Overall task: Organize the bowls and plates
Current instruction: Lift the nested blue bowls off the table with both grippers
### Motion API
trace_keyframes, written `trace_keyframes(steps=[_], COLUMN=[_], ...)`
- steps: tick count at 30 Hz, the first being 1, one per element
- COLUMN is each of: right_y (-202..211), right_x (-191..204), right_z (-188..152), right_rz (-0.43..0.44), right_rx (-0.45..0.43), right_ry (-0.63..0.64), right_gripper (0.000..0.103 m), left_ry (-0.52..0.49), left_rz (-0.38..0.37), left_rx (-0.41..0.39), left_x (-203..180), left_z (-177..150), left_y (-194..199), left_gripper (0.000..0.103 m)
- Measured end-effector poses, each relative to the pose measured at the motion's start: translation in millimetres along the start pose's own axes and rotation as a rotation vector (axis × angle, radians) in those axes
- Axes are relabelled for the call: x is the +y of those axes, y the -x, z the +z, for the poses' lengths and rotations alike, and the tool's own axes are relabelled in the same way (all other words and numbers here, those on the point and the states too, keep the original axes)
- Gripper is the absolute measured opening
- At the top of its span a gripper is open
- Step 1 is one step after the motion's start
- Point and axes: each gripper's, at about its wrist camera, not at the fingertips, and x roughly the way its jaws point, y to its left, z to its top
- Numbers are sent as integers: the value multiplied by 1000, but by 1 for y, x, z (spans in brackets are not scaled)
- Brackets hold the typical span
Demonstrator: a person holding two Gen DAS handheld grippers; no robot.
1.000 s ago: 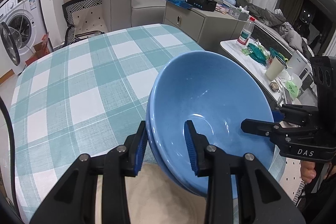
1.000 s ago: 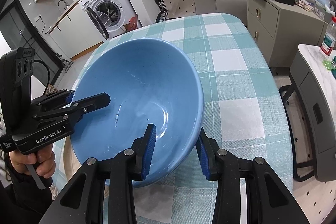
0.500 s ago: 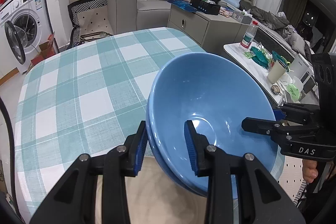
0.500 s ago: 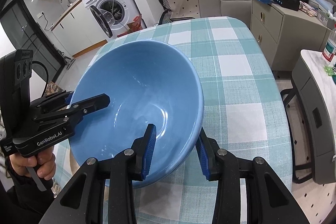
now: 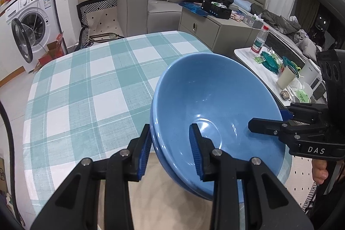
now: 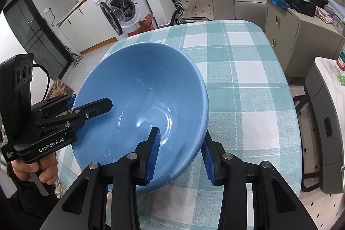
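Observation:
Two nested blue bowls (image 5: 215,100) hang tilted above the near part of the table with the teal checked cloth (image 5: 86,83). My left gripper (image 5: 170,130) is shut on their near rim, one finger inside the top bowl and one outside. My right gripper (image 5: 267,118) grips the opposite rim the same way. In the right wrist view the stacked bowls (image 6: 140,96) fill the middle, with my right gripper (image 6: 181,133) shut on the rim and my left gripper (image 6: 90,100) clamped on the left edge. A pale beige surface (image 5: 151,186) lies beneath the bowls, mostly hidden.
The checked cloth (image 6: 237,70) stretches away bare beyond the bowls. A side table (image 5: 248,53) with a bottle, cups and green items stands to the right. A grey cabinet (image 5: 215,29), a sofa (image 5: 151,3) and a washing machine (image 5: 32,21) stand behind.
Both grippers have risen a little with the stacked bowls, so the table lies further below. The grip on both rims is unchanged.

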Motion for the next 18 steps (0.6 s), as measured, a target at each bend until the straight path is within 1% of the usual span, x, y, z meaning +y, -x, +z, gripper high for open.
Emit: trace_keyframes(steps=[18], right_y=[-2], right_x=[33], right_z=[5], right_rz=[41], right_rx=[18], right_ry=[67], right_gripper=[39], left_ry=[49], left_rz=[43], left_rx=[-20], left_x=[20], left_z=[-17], left_y=[26], left_gripper=[34])
